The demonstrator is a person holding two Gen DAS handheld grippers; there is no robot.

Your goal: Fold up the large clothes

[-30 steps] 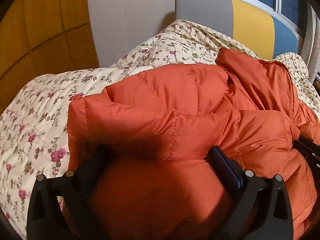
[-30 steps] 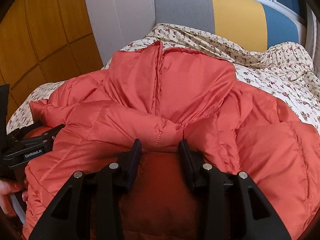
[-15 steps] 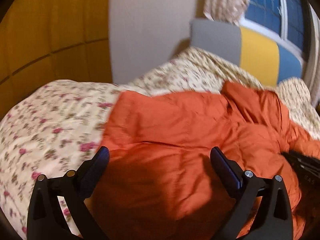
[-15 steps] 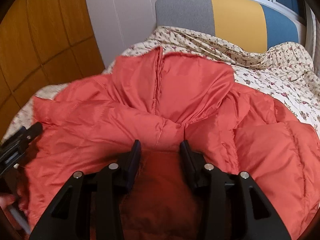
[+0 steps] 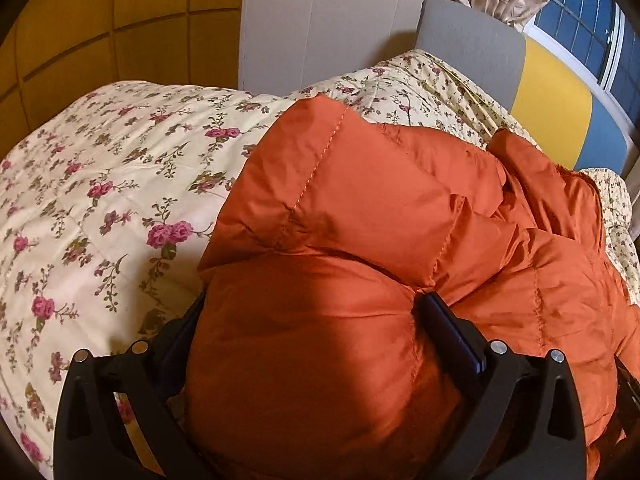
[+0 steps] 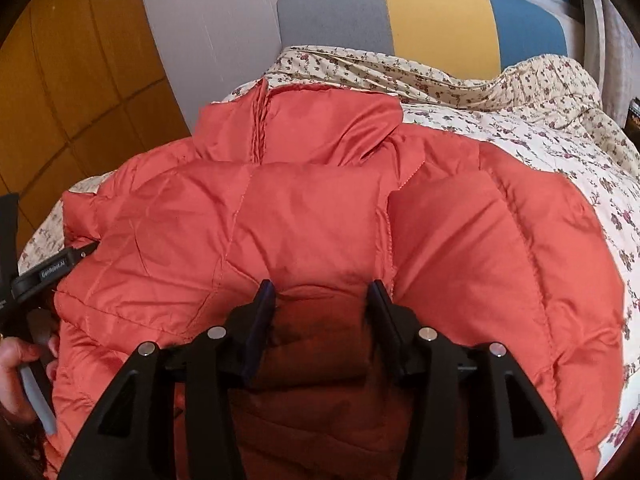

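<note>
While the puffy orange quilted down jacket (image 6: 320, 220) lies spread on the cream floral-print quilted bedspread (image 5: 100, 200), both handheld tools are engaged with its near edge. The left gripper (image 5: 312, 320) stands wide, and a thick bulge of jacket padding fills the gap between its two black fingers (image 5: 452, 336), touching both inner faces. The right gripper (image 6: 322, 304) stands about half open; its jaws have just been opening, with a fold of the jacket still lying between them and touching both. In the right wrist view, the jacket's stand-up collar (image 6: 296, 124) points toward the grey, yellow and blue padded headboard (image 6: 436, 20), and the jacket covers the middle of the bed. A hand (image 6: 24, 368) at the left edge of that view holds the handle of the left gripper, just beside the jacket's side.
</note>
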